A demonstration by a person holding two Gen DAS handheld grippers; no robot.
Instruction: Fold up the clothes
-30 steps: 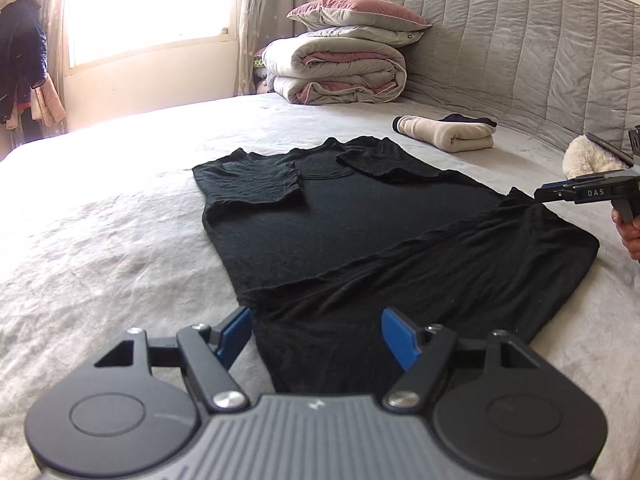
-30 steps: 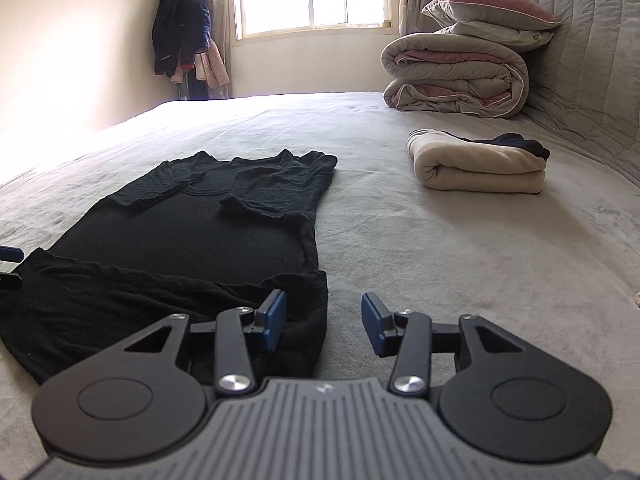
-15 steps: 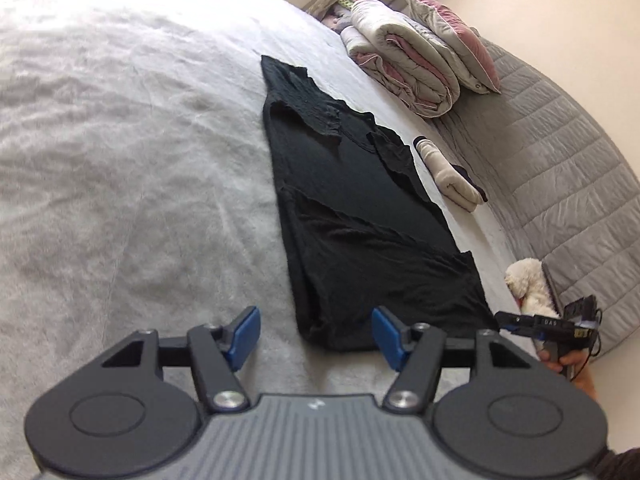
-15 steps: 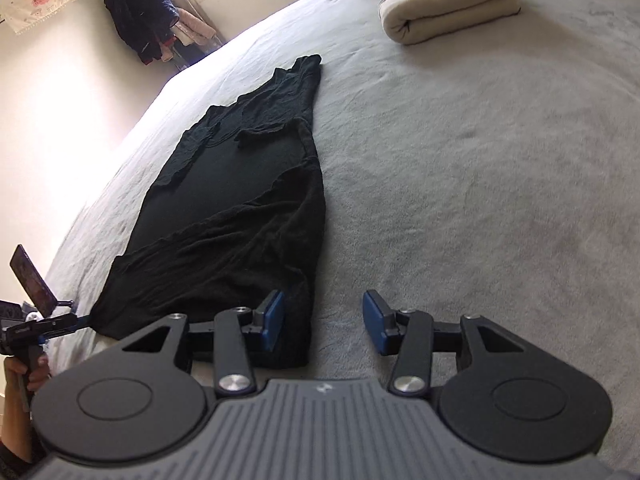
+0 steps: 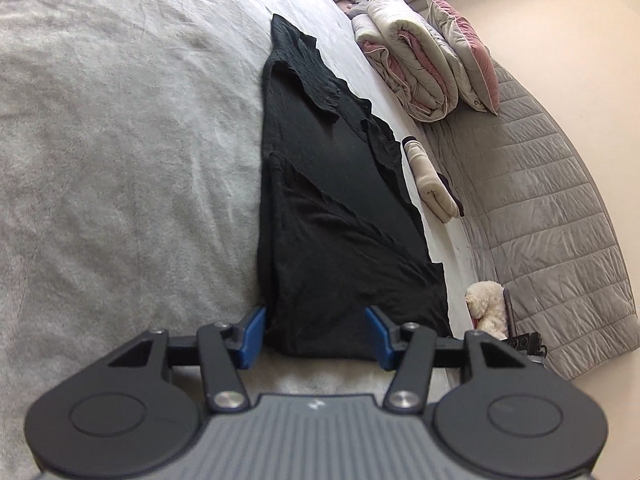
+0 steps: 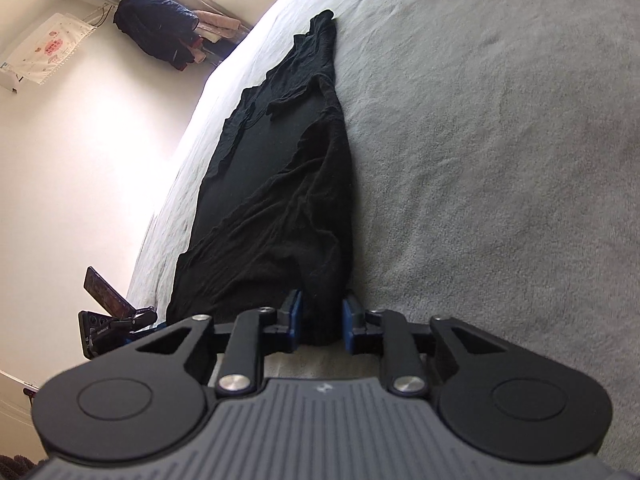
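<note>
Down at the black shirt's (image 5: pixel 336 216) hem: left gripper (image 5: pixel 316 334) spread wide, right gripper (image 6: pixel 322 318) narrowed, perhaps pinching cloth. Next, firm corner grips, then lifting toward the collar.

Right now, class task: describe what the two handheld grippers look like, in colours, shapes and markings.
Both match. The left gripper and the right gripper each have blue finger pads on black linkage arms with silver pivot screws, two round black discs, and a grey ribbed body bearing a small white logo.

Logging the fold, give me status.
Left gripper open at black cotton T-shirt hem. Right gripper closing around hem corner, grip unclear. Nothing blocking.
</note>
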